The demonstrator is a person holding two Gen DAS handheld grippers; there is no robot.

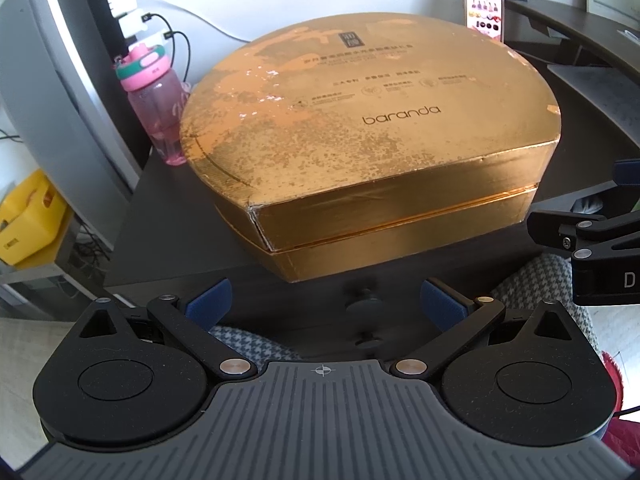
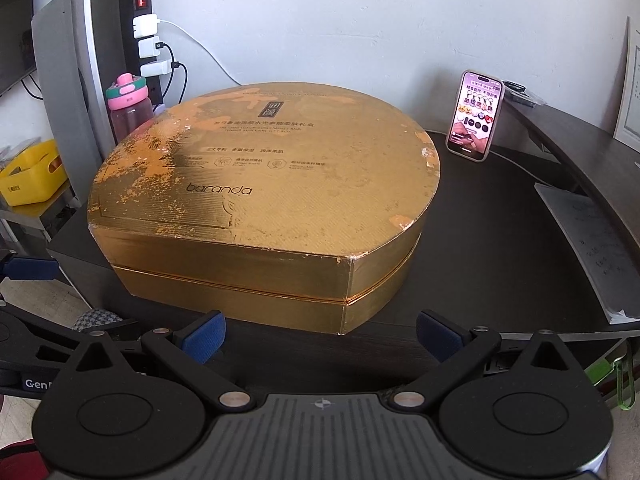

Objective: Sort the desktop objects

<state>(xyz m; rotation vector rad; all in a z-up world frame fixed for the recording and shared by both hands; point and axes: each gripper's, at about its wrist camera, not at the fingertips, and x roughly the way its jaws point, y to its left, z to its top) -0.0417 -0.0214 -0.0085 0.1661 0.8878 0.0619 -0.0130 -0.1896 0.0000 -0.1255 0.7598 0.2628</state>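
Hovering at the near edge of the dark worktop, the left gripper and the right gripper both sit spread wide, nothing between their blue pads. Dead ahead sits the big gold box, lid on, with a pink bottle behind and a lit phone propped upright.

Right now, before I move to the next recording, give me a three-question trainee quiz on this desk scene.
1. True or false: the gold box has its lid closed.
2. The lit phone stands: A) on the box, B) on the desk against the raised shelf, C) in the yellow bin.
3. Which object stands beside the box near the power strip?

Key: 1 true; 2 B; 3 the pink bottle.
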